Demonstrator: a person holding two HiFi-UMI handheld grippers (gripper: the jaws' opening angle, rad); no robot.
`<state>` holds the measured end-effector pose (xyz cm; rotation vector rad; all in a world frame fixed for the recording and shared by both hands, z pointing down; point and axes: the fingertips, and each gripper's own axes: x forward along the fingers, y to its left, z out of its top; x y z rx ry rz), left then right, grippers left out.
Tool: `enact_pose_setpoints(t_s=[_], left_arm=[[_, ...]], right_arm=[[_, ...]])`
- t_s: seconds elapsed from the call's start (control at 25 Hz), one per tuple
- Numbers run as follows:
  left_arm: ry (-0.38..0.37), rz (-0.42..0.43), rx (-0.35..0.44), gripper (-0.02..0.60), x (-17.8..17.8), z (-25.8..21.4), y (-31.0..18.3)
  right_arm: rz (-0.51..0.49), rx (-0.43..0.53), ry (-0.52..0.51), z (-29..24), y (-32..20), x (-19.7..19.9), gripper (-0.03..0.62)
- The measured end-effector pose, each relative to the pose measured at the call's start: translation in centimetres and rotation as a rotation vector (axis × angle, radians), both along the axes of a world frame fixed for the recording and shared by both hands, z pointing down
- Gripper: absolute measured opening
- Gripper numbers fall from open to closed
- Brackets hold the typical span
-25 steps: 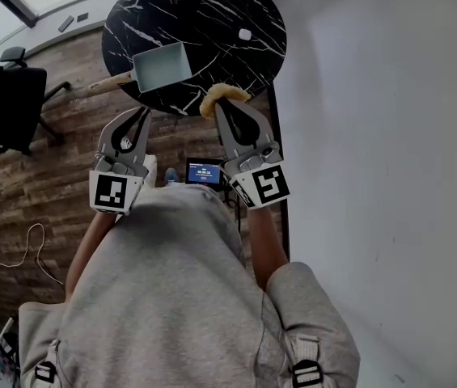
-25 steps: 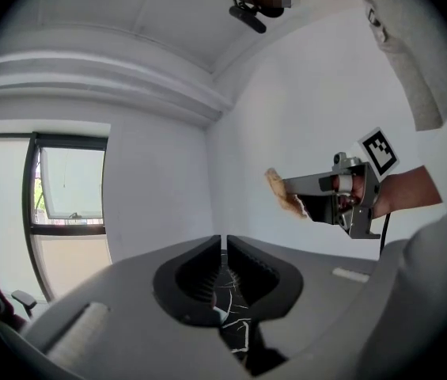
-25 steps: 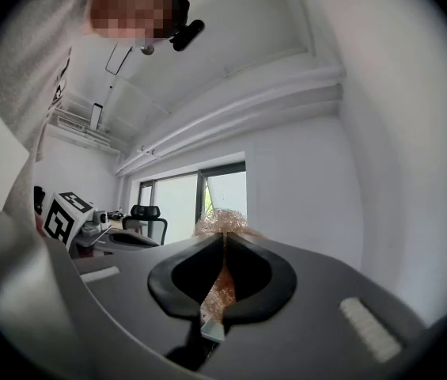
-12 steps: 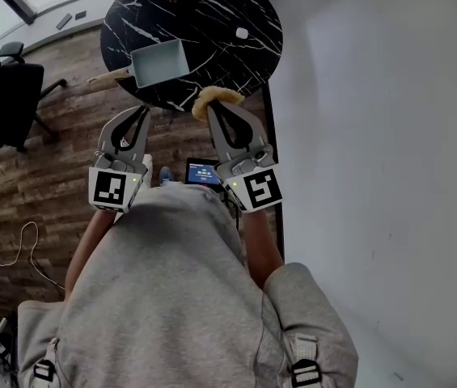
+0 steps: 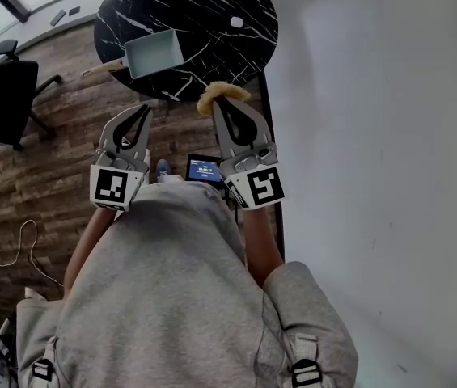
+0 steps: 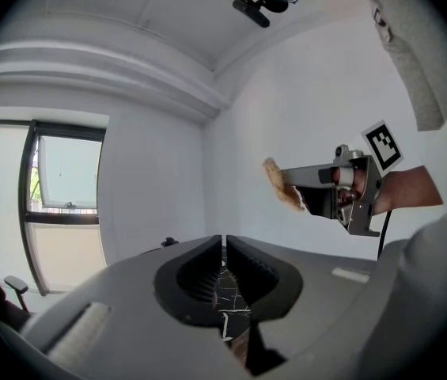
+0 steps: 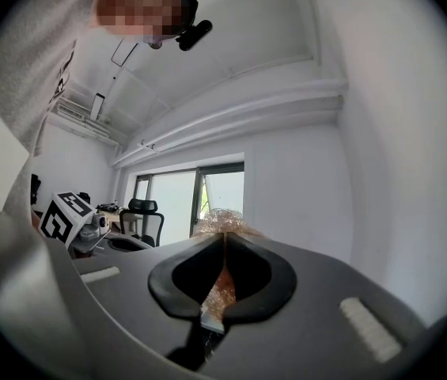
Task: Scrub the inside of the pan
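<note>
Pan point(image 5: 154, 52), square and pale grey-blue, is seen open side up on the round black marbled counter point(image 5: 212, 6), near the counter's 8 o'clock edge in the head view. Its wooden handle point(image 5: 103, 67) is pointed outward past the rim at about 8 o'clock. A golden wire scourer point(image 5: 222, 95) is gripped in the right claw point(image 5: 217, 106), whose jaws are pressed closed on it so that strands bulge past the tips. The scourer is held at the counter's 5 o'clock rim, well apart from the pan. The left claw point(image 5: 144, 110) is seen at about 7 o'clock off the counter, over the wooden floor point(image 5: 42, 176). Its jaws are drawn together to a thin slit, with nothing between them. A small lit screen point(image 5: 205, 169) is seen between the two claws, and a black office chair point(image 5: 2, 95) is seen at the frame's 9 o'clock.
</note>
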<state>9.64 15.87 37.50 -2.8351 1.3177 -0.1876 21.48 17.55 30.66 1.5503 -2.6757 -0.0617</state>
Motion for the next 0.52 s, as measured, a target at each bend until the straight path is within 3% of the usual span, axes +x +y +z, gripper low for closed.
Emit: enact_pose_setpoints(t_s=[0.52], left_arm=[[0.001, 0.037, -0.01, 0.015, 1.4, 0.0, 1.0]], right_arm=[[0.051, 0.005, -0.013, -0.3, 1.1, 1.6, 0.023]])
